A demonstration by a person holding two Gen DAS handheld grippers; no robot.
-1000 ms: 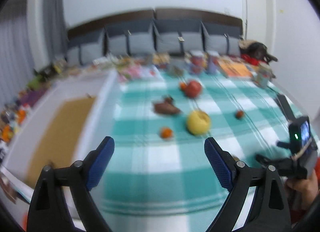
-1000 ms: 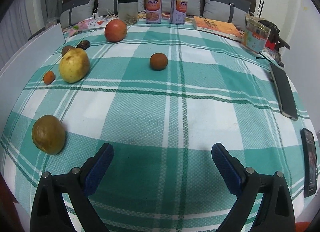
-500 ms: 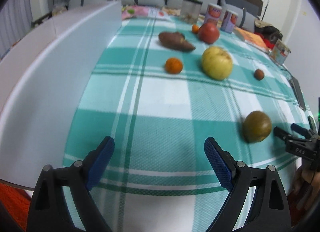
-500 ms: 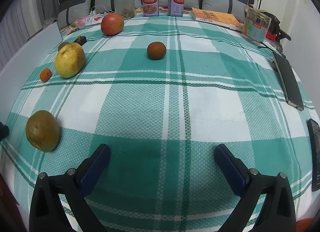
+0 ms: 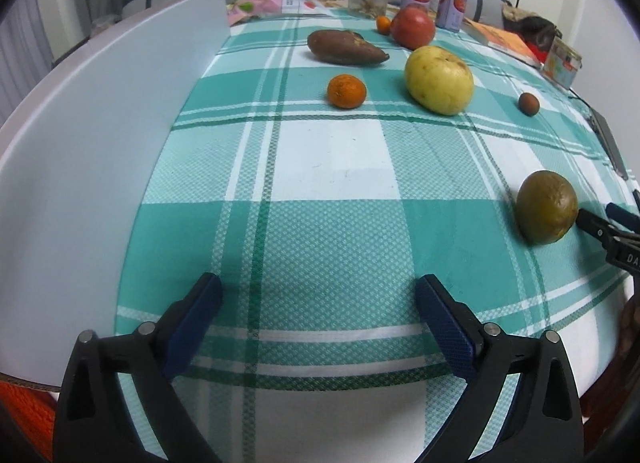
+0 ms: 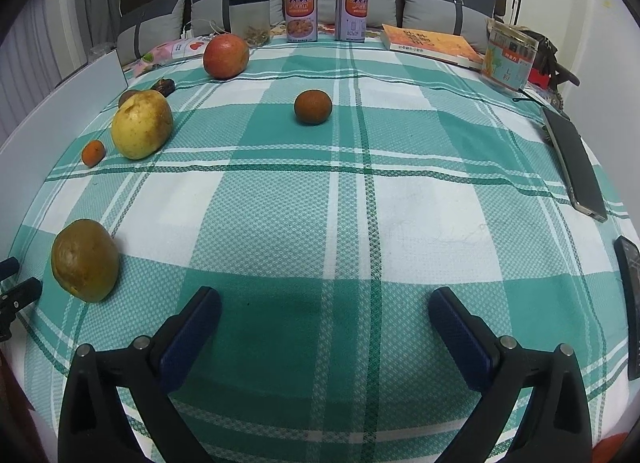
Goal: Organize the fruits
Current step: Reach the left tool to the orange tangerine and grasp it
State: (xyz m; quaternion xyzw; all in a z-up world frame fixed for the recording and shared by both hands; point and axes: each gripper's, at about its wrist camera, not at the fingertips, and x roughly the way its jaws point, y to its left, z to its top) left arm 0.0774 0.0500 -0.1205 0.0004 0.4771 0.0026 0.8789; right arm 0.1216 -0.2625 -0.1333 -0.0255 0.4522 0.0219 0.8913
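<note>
Both grippers stand with jaws wide apart over the checked cloth (image 6: pixel 360 203), nothing between them; the left gripper (image 5: pixel 318 321) has just opened wider, and so has the right gripper (image 6: pixel 325 321). A brownish-green fruit (image 5: pixel 546 207) lies near-right. The sweet potato (image 6: pixel 164 86) is mostly hidden behind the yellow pear (image 6: pixel 142 129). A phone (image 6: pixel 630 303) is cut off at right.

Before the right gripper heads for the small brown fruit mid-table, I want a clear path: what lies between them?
Only bare checked cloth between right gripper and brown fruit, in the right wrist view.

Right tool (image 6: pixel 325 319) gapes empty over checked cloth (image 6: pixel 320 223) — fruits scattered beyond.
</note>
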